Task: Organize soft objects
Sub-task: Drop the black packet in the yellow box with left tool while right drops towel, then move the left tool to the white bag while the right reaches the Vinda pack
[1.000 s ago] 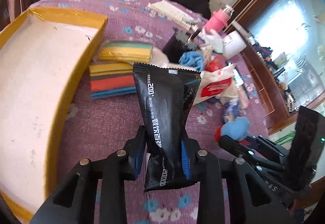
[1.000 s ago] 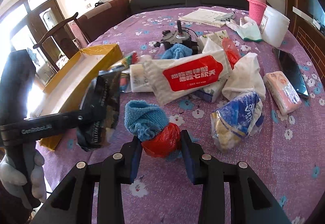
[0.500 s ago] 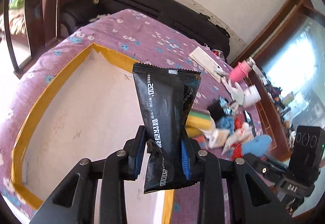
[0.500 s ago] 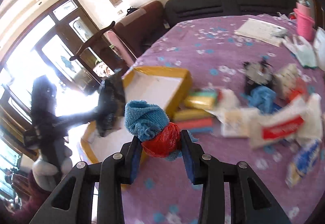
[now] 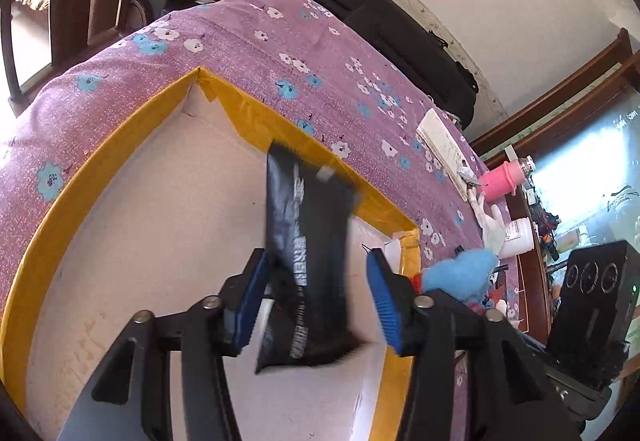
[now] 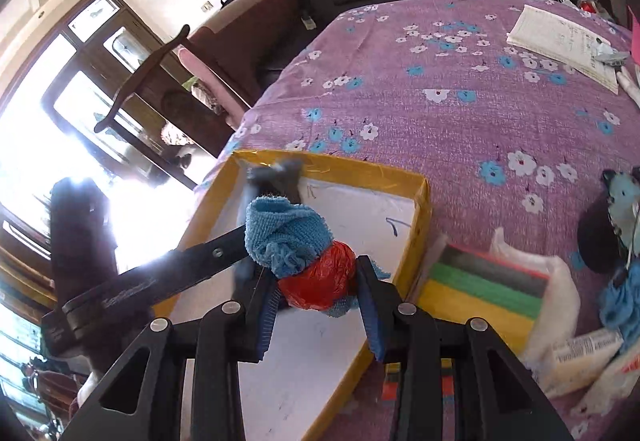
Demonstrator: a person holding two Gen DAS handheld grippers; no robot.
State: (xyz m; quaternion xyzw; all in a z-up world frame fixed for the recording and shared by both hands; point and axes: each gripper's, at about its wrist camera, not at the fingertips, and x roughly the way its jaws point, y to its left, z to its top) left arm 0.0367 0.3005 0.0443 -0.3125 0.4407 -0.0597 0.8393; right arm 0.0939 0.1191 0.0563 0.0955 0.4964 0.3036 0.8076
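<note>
The left claw [image 5: 316,301] has just been opening. Its blue pads stand apart, and the black packet [image 5: 308,265] between them is blurry, so it looks let go over the yellow box [image 5: 80,185]. The right claw [image 6: 316,305] has been opening a little too, but it looks like it grips the blue cloth and red ball [image 6: 304,257]. The box lies at 12 o'clock from both claws.

I think this is the drop-in step. Next, the right claw should open wider over the box.

The packet's words are smeared. The box's near side is cut off.
</note>
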